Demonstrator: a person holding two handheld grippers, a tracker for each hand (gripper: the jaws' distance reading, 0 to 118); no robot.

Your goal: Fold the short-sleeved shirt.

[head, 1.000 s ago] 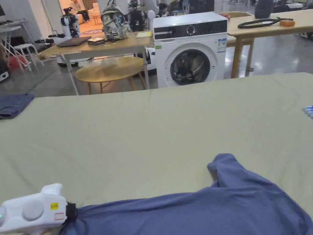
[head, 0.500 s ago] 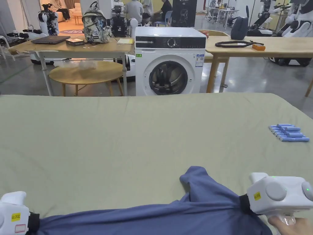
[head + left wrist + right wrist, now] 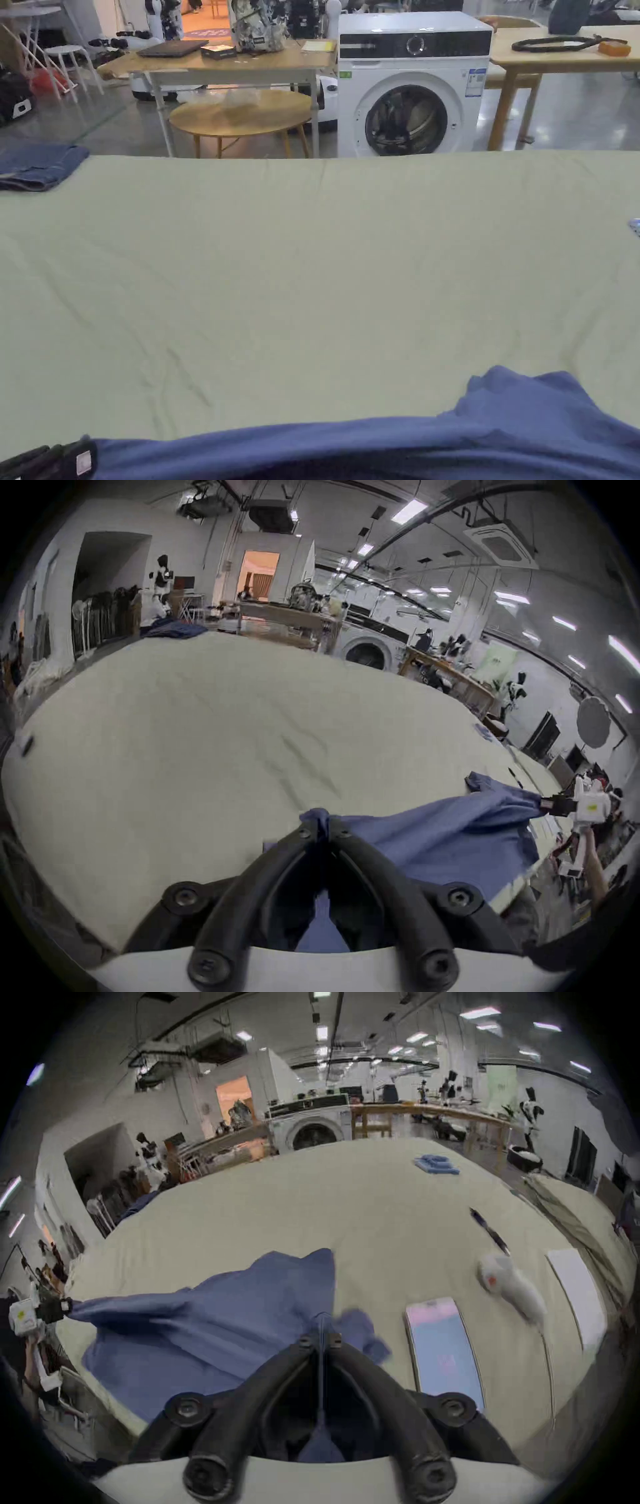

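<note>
Both grippers (image 3: 323, 831) (image 3: 321, 1338) clamped on shirt (image 3: 375, 447).

From head height we look across the table (image 3: 312, 262) toward the washing machine (image 3: 409, 81) — both gripper cameras, low and close, share them.

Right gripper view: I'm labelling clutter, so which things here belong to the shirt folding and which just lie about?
Job:
blue shirt
right gripper, shut on it
left gripper, shut on it

Lying about:
phone
pen
white paper
blue cylinders
</note>
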